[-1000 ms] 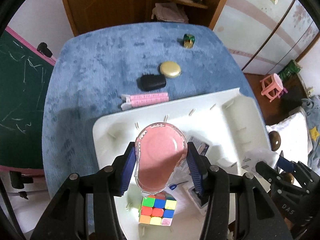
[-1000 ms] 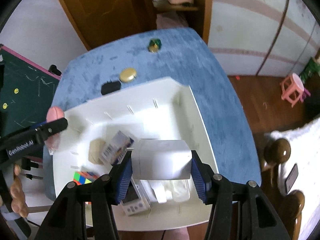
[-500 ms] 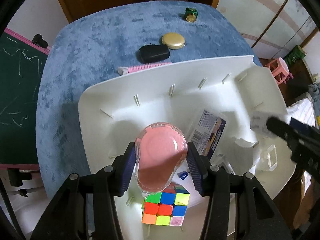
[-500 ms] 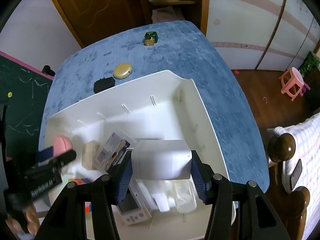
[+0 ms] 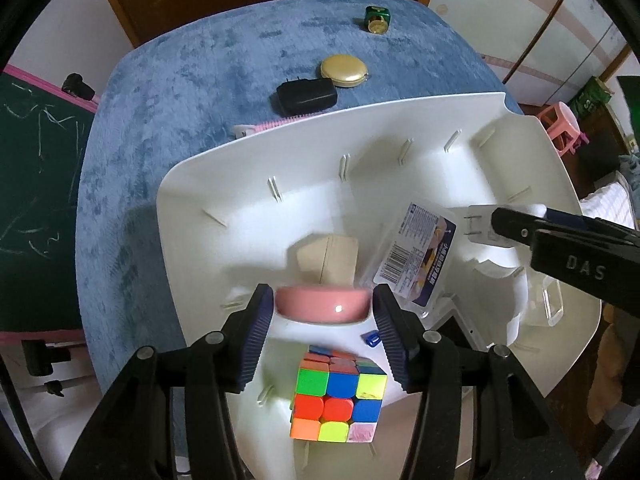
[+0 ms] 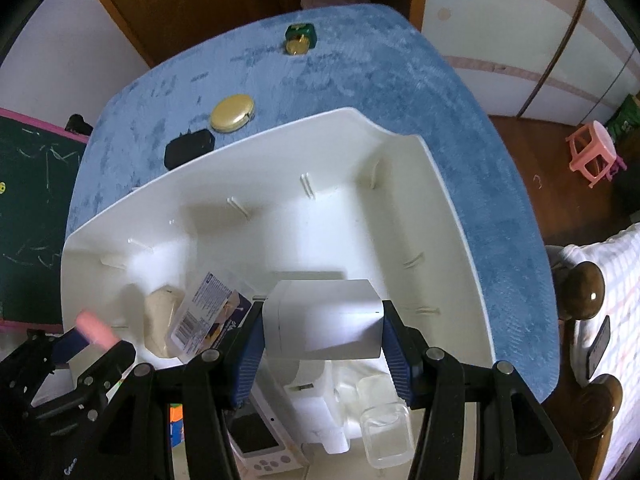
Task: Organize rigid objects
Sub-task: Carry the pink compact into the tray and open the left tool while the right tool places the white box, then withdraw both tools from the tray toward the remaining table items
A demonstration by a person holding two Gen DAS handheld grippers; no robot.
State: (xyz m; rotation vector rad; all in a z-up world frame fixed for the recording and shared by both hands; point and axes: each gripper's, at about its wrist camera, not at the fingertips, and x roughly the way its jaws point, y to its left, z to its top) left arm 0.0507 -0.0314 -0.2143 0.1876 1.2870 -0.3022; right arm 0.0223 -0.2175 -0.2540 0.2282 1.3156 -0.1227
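Now, table: spreading under a fuzzy blue cloth, rounded at the corners.
Tray: sitting on the table, a big white plastic bin with thin ribs standing along its walls.
White box: hanging over the tray's right half, a plain matte block pinched flat between both pads.
Right gripper: clamping partway open on the white box, its ribbed blue pads pressing the box's two sides.
Left gripper: its jaws have just been opening; the pink dish sits between them, and whether the pads are pressing on it I cannot tell.
Pink dish: lying in the tray's left half, smooth, glossy and round-edged.
Cube: resting in the tray just below the dish, bright stickered squares.
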